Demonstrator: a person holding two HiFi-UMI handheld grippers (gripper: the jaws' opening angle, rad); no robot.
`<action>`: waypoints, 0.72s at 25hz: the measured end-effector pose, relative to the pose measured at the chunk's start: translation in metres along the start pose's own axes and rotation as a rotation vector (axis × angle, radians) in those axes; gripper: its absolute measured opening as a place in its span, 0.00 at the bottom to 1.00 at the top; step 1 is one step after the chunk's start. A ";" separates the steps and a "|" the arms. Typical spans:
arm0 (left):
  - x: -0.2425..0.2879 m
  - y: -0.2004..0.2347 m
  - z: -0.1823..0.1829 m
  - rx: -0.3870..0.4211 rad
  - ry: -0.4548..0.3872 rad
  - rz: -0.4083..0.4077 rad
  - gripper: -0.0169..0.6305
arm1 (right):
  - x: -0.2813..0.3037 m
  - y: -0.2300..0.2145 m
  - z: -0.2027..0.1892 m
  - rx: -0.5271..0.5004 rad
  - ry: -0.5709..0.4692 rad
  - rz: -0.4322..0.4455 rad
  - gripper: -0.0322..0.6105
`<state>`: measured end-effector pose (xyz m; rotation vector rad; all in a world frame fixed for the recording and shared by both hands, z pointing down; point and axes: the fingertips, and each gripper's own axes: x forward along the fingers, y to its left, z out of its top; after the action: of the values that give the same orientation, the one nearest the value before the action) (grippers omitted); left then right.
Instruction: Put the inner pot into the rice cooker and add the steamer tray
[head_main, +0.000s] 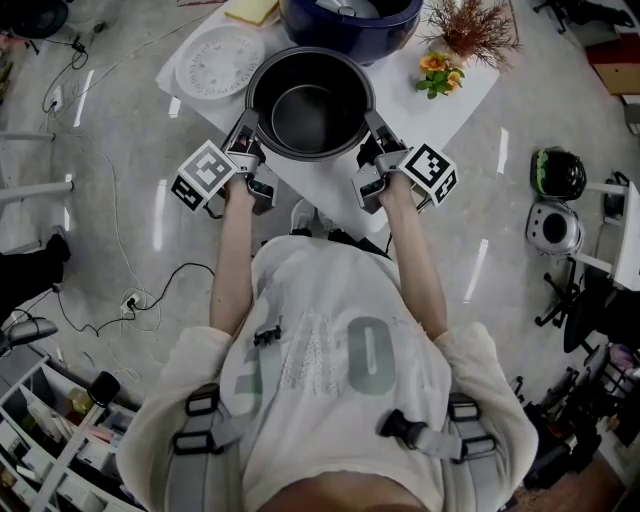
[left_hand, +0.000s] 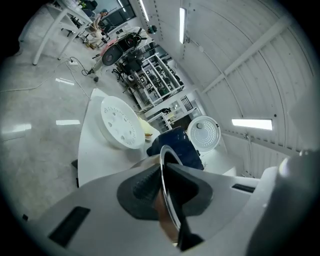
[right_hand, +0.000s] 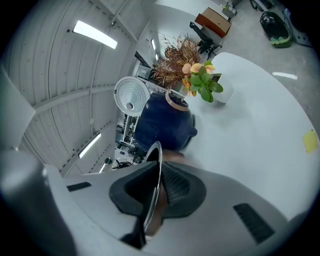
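Because the inner pot (head_main: 310, 108) is wide and smooth-walled, it is taken by its thin metal rim from two opposite sides; the left hand-held gripper (head_main: 247, 128) is clenched on the rim's left side and the right hand-held gripper (head_main: 376, 128) is clenched on its right side; both gripper views show the rim's edge pinched between the ribbed pads, one pad inside the wall and one outside; a matched pair of grips like this seems chosen to keep the pot level and stop it tipping. The pot is just in front of the rice cooker (head_main: 350, 22), on the person's side of it, over the near corner of the desk (head_main: 465, 95); whether it rests on the desk or is already off it I cannot tell. The rice cooker, dark blue, has its lid (left_hand: 204, 134) standing open behind its body, which leaves the cavity free to take the pot from above; the steamer tray (head_main: 218, 62), a white perforated disc, lies to the left of the rice cooker, apart from the pot; I judge that it waits there because it goes in last, on top of the pot. To the right of the rice cooker stand a flower plant (head_main: 440, 72) and a spray of dried stems (head_main: 472, 28), out of the way of the carry; the first step is in hand, and the pot is not yet inside the cooker.
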<state>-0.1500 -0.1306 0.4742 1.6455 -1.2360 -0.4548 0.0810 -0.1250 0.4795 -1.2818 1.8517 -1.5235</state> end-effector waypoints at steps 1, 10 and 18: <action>0.000 0.000 0.000 0.001 0.002 0.000 0.10 | 0.000 0.000 0.000 -0.001 -0.002 -0.001 0.09; -0.001 0.000 0.001 -0.012 0.000 -0.010 0.09 | 0.000 0.001 0.000 -0.015 -0.004 -0.008 0.09; 0.001 0.000 -0.001 0.026 0.010 0.009 0.09 | 0.000 0.000 0.001 -0.082 0.000 -0.031 0.10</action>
<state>-0.1490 -0.1316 0.4749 1.6617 -1.2462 -0.4267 0.0820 -0.1260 0.4794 -1.3535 1.9201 -1.4776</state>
